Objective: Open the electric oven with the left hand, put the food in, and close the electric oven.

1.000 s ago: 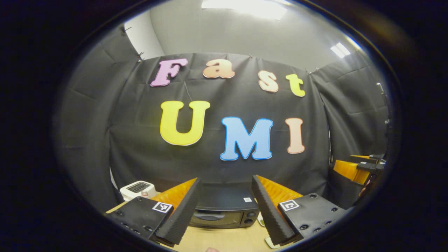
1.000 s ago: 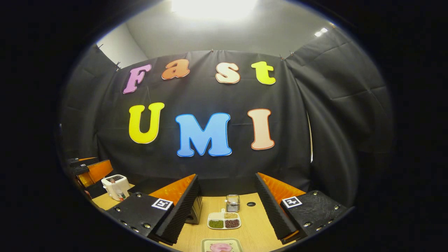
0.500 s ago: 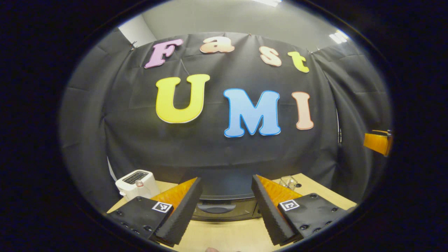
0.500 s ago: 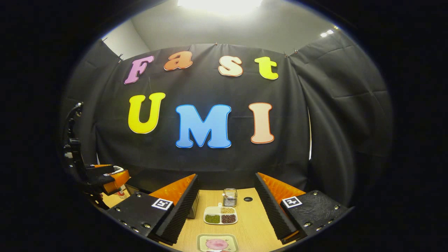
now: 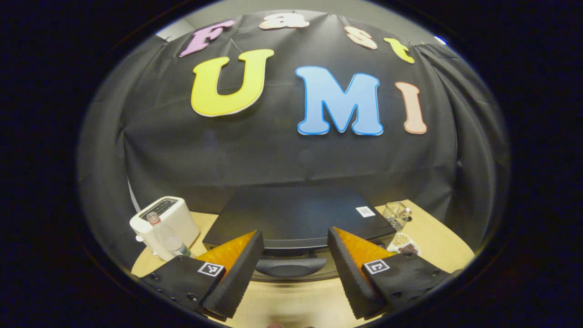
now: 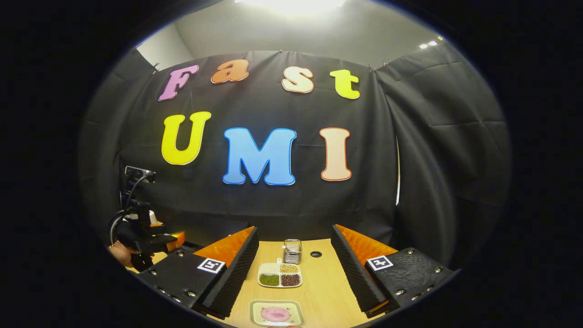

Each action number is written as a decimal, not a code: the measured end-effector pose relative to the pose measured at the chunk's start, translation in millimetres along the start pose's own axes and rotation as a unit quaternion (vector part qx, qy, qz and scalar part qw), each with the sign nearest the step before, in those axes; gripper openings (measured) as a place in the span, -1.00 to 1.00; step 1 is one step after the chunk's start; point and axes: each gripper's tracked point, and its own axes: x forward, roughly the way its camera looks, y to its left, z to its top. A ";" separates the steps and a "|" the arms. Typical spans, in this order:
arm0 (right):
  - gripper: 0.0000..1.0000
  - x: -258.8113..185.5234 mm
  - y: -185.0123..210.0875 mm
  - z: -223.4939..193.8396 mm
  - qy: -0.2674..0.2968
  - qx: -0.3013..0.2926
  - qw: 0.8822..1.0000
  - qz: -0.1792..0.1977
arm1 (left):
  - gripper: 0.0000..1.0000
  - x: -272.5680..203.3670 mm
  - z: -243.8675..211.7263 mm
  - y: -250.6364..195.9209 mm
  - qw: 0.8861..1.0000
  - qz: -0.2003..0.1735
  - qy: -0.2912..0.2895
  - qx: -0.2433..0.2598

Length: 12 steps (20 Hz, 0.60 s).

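Left gripper (image 5: 294, 269) hangs wide apart and holding nothing, just before the handle (image 5: 290, 266) of the one oven (image 5: 296, 218), whose door looks closed: I judge opening, loading and closing all remain. Right gripper (image 6: 295, 269), also wide and bare, hovers over the table (image 6: 321, 291). Near to far: one plate (image 6: 276, 313) of food (image 6: 275, 313), one three-part dish (image 6: 279, 276), one cup (image 6: 292, 251). Beside the oven: one toaster (image 5: 166, 221), one bottle (image 5: 167, 238).

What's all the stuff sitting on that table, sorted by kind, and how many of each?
Appliances: 2, the oven and the toaster.
Dishes with food: 2, the divided dish and the plate.
Bottles: 1, the bottle.
Wire holders: 1, the wire holder.
Total: 6.
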 end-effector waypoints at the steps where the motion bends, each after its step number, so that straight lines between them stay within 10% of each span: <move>1: 0.96 0.5 -2.5 -1.9 0.004 0.001 1.000 -0.004 | 0.97 8.1 -10.3 1.8 1.000 0.001 0.013 0.005; 12: 0.96 -8.1 -22.3 -11.0 0.019 0.013 0.999 -0.040 | 0.99 27.5 -42.8 5.0 0.999 0.012 0.047 -0.002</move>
